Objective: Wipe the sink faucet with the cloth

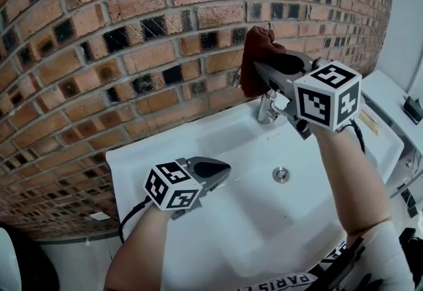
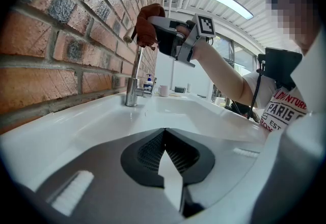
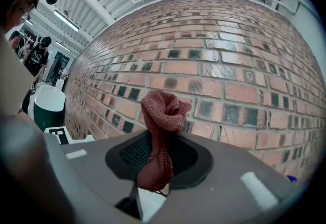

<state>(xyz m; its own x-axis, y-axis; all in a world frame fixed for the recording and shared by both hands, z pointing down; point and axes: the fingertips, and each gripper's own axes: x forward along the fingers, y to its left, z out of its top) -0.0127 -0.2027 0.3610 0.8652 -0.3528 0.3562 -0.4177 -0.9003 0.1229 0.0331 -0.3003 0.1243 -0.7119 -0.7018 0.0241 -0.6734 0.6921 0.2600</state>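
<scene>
A chrome faucet [image 1: 267, 108] stands at the back of the white sink [image 1: 198, 144], against the brick wall. My right gripper [image 1: 259, 65] is shut on a reddish-brown knitted cloth [image 1: 256, 58], held high at the top of the faucet [image 2: 133, 65]. In the left gripper view the cloth [image 2: 146, 23] sits by the spout's upper end; whether it touches is unclear. In the right gripper view the cloth [image 3: 159, 139] bunches up between the jaws, hiding the faucet. My left gripper [image 1: 221, 168] hangs over the sink's left part, shut and empty, jaws [image 2: 164, 151] meeting.
The brick wall [image 1: 132, 38] rises directly behind the sink. A round drain [image 1: 281, 174] lies in the basin. Another white fixture [image 1: 390, 94] stands at the right. Down the counter stand a mug [image 2: 163, 90] and a small bottle [image 2: 148, 81].
</scene>
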